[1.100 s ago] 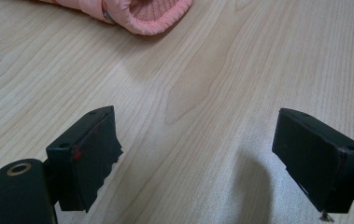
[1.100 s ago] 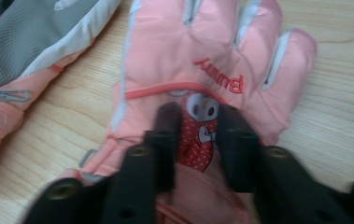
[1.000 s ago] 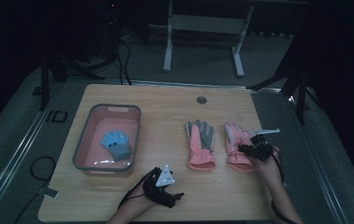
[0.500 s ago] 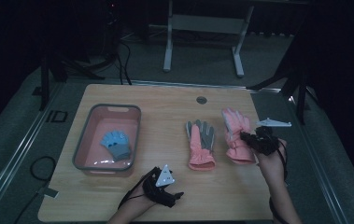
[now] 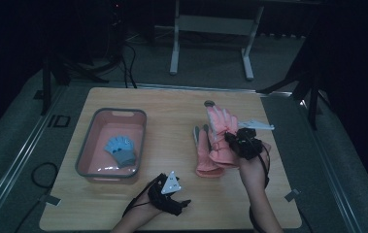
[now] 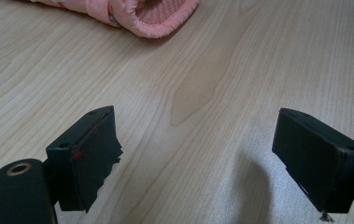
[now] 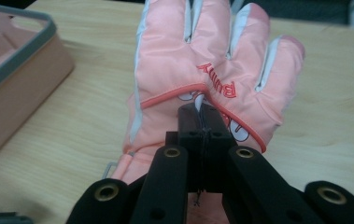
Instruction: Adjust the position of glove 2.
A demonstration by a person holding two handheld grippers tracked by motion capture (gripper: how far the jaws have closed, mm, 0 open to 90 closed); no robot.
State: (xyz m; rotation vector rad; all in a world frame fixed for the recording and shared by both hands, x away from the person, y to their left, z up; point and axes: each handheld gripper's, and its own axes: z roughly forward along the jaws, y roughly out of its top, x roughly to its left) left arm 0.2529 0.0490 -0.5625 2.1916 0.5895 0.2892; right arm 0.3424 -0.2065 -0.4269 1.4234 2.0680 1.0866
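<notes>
My right gripper [image 5: 231, 139] is shut on a pink glove [image 5: 219, 127] and holds it off the table, fingers pointing away. In the right gripper view the closed jaws pinch the glove's back [image 7: 198, 65] near its red lettering. It hangs over the right side of a second pink glove with a grey palm [image 5: 202, 156], which lies flat on the wooden table [image 5: 172, 121]. My left gripper [image 5: 174, 193] rests near the front edge, open, with nothing between its jaws. In the left gripper view a pink glove cuff [image 6: 153, 16] lies beyond the gripper [image 6: 198, 140].
A pink basin with a grey rim [image 5: 86, 145] stands at the table's left with a blue glove [image 5: 121, 150] inside; its corner [image 7: 20, 51] shows in the right gripper view. A small round grommet [image 5: 209, 103] sits near the far edge. Dark floor surrounds the table.
My right gripper has lifted the right-hand pink glove off the table and carried it up and leftward, over the other glove. The left gripper has stayed put.
</notes>
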